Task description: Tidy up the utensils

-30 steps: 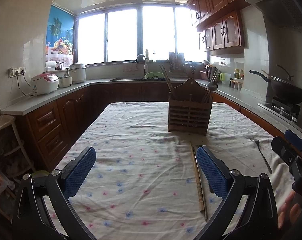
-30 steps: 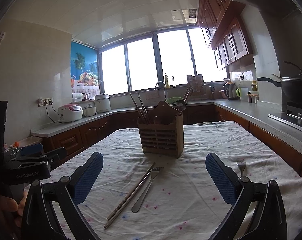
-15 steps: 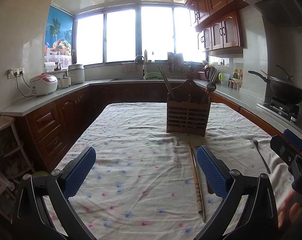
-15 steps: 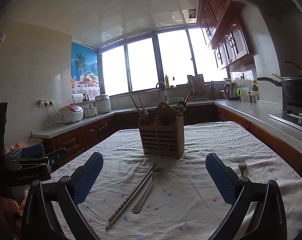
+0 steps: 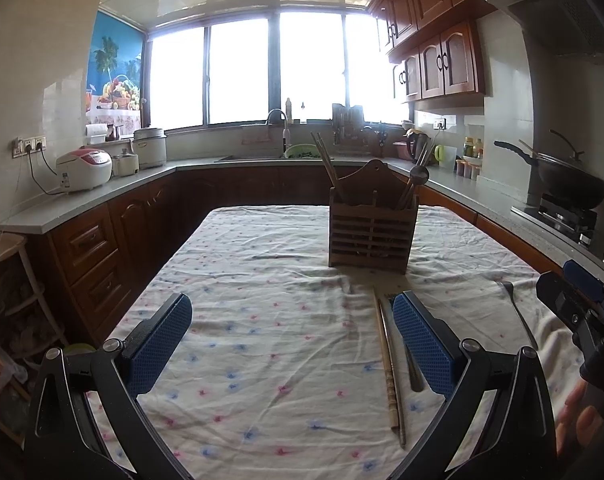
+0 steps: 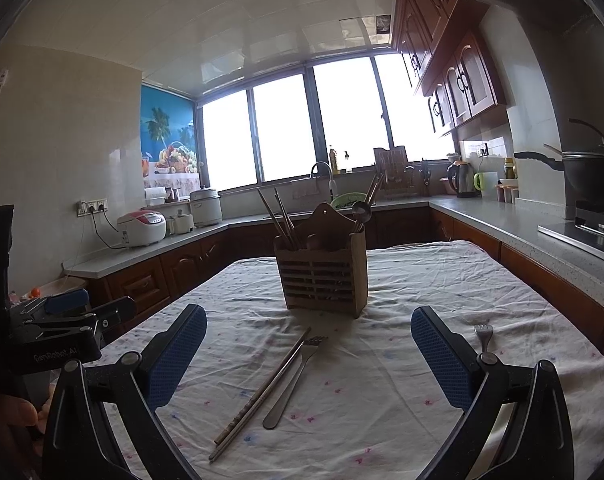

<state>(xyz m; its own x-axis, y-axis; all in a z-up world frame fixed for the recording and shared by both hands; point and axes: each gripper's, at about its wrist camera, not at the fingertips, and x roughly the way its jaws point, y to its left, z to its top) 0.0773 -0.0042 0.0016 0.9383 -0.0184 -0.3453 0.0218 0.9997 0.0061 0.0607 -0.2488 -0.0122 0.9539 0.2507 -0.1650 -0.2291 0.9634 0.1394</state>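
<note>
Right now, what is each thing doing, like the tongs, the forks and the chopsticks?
Left tongs: open, empty.
Right tongs: open, empty.
Wooden holder: upright, holding chopsticks and a spoon.
Loose chopsticks: lying flat on the cloth.
Middle fork: lying beside them.
Second fork: lying alone, to the right.

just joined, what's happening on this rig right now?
A person holds both grippers open above the table, grasping nothing. The left gripper and right gripper face the wooden utensil holder. Chopsticks and a fork lie loose on the tablecloth; a second fork sits further right.
</note>
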